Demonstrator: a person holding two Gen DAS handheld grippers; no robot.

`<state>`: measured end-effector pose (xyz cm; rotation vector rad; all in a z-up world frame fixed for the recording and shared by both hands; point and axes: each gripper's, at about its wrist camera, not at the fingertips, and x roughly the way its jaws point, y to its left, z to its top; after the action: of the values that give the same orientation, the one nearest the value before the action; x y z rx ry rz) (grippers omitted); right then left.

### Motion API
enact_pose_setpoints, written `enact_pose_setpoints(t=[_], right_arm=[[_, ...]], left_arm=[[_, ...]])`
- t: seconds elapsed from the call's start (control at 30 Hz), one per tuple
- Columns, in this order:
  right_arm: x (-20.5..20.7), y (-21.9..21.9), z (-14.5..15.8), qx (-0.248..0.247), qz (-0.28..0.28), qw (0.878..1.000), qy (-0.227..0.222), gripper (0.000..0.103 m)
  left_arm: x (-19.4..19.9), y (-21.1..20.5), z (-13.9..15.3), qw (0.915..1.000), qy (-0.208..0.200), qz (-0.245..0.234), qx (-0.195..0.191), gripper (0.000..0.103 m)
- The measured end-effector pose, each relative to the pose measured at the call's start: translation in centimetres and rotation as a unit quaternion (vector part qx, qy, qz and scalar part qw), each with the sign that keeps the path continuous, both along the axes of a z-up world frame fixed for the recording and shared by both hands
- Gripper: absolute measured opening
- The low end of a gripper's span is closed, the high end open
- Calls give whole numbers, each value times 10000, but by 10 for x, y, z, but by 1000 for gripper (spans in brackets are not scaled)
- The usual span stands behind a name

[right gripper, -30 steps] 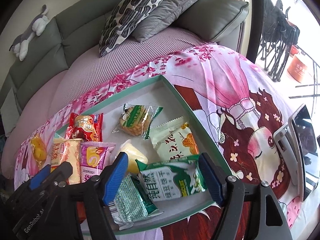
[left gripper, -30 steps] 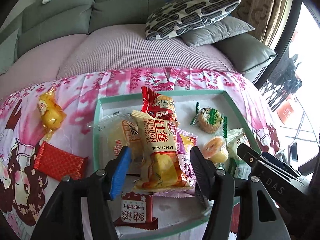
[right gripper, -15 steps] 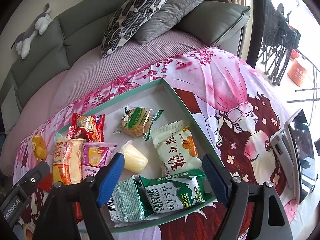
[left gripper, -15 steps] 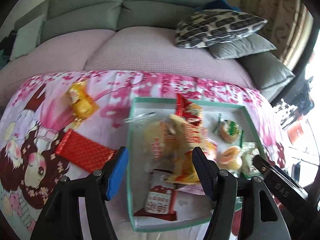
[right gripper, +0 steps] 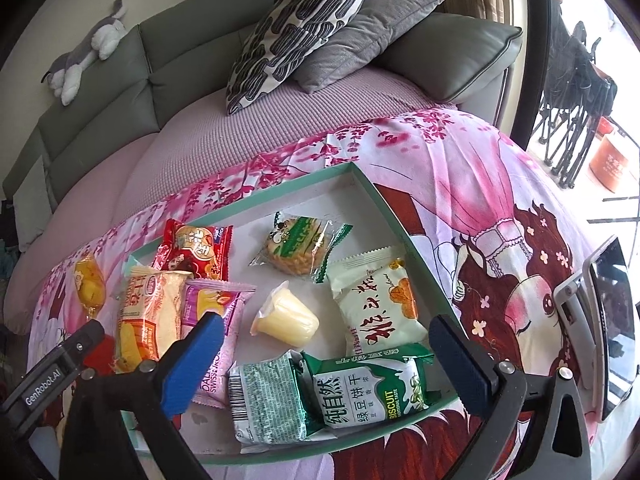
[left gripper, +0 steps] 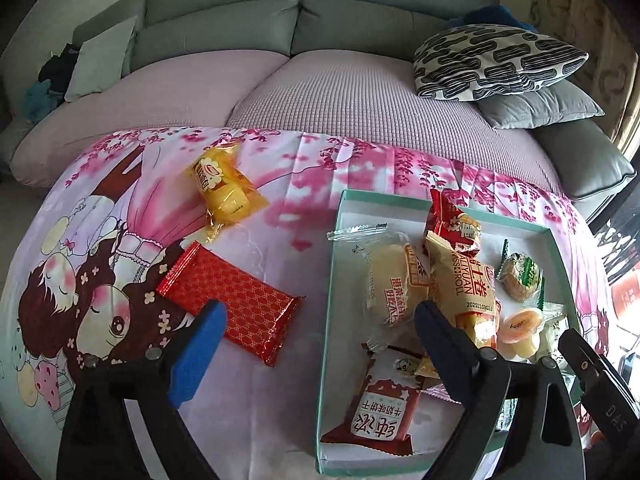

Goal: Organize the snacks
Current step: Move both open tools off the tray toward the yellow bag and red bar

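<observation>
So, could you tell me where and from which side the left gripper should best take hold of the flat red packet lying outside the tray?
Probably across its narrow width near the middle, coming down from above. The red packet lies flat and slanted on the cloth, clear of the tray, so its two long edges are free. The left gripper, jaws just opened and empty, would likely need rolling to square with them.

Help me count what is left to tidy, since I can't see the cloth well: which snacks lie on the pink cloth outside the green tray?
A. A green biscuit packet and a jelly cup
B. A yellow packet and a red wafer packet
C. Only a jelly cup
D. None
B: the yellow packet and the red wafer packet lie on the pink cloth, left of the green tray.
</observation>
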<state>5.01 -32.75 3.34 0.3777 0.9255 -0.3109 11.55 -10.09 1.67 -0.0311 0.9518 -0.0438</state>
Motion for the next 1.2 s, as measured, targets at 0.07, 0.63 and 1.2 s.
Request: enact_pose_setpoints(t=[0.07, 0.63, 1.2], right_arm=[[0, 2, 1, 0, 23, 10000, -15, 103], [16, 73, 22, -61, 885, 9956, -308, 103], [28, 135, 18, -77, 1410, 9897, -225, 103]], left_arm=[[0, 1, 0, 10000, -8, 45, 8, 95], [2, 51, 3, 9975, 36, 703, 62, 95], [3, 107, 19, 9940, 16, 1093, -58, 95]])
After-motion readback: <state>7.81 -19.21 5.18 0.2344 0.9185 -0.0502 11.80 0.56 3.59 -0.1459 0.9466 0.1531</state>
